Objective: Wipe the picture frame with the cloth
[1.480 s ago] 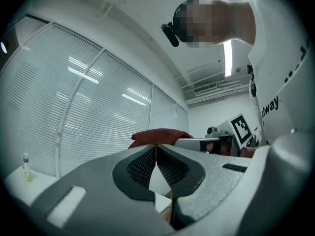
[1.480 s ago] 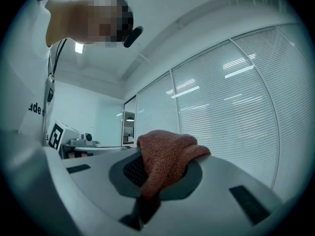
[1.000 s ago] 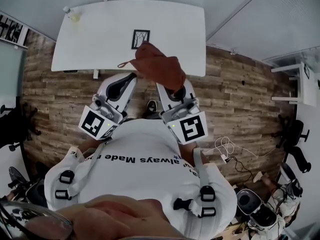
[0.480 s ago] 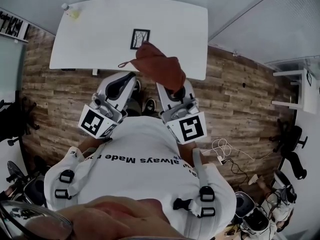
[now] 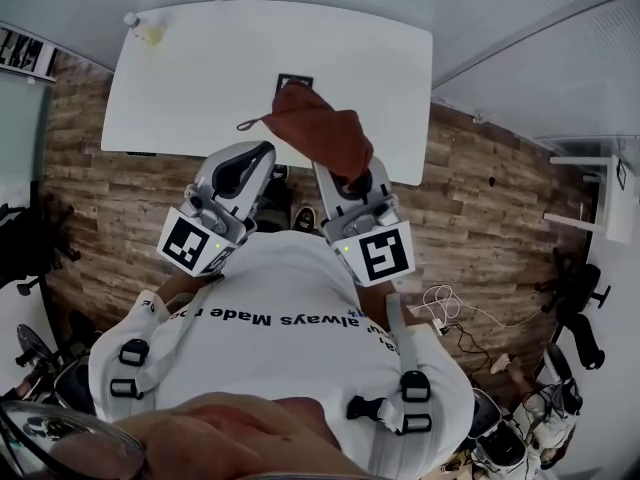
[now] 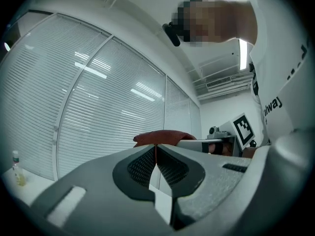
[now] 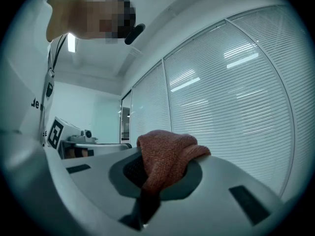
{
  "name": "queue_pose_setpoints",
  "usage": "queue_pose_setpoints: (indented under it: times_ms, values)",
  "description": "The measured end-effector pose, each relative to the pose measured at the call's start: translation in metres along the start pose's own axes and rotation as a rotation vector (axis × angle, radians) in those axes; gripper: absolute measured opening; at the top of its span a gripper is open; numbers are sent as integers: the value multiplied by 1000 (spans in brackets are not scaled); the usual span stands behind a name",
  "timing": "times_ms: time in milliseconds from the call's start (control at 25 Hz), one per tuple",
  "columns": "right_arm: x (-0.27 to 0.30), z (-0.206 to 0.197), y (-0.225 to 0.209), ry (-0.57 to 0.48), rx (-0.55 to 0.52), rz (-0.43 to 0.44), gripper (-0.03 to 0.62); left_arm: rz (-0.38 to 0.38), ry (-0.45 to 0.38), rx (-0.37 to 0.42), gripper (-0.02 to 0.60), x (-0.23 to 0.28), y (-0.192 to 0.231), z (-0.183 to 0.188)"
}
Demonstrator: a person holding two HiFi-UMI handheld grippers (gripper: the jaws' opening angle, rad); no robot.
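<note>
A rust-red knitted cloth (image 5: 322, 133) hangs bunched from my right gripper (image 5: 350, 180), whose jaws are shut on it; in the right gripper view the cloth (image 7: 166, 157) fills the gap between the jaws. A small black picture frame (image 5: 294, 80) lies flat on the white table (image 5: 200, 68), and the cloth hides most of it in the head view. My left gripper (image 5: 246, 167) is shut with nothing in it, its jaws meeting in the left gripper view (image 6: 156, 157). Both grippers are held up in front of the person's chest, short of the table's near edge.
A small clear bottle (image 5: 140, 28) stands at the table's far left corner and shows again in the left gripper view (image 6: 18, 169). Wood-plank floor (image 5: 110, 198) surrounds the table. Window blinds (image 7: 231, 97) fill the background of both gripper views. Cables (image 5: 450, 303) lie on the floor at right.
The view has shifted toward the table, so the cloth now covers most of the picture frame. Both grippers keep the same pose, and the cloth stays held.
</note>
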State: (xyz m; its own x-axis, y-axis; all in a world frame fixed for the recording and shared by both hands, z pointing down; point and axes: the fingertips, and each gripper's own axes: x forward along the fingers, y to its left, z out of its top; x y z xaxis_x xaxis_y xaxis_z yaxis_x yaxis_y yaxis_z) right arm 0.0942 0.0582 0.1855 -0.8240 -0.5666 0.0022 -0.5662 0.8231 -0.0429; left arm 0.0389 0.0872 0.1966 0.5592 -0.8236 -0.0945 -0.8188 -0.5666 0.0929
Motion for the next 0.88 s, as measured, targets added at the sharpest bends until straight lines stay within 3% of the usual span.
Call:
queue_pose_setpoints:
  times_ms: [400,880]
  values:
    - [102,4,-26,9,-23,1,20,-9,-12,-1,12,29,99,8]
    - [160,2,-52,25,-40,-53,20,-74,-14,-12,12,58,158,8]
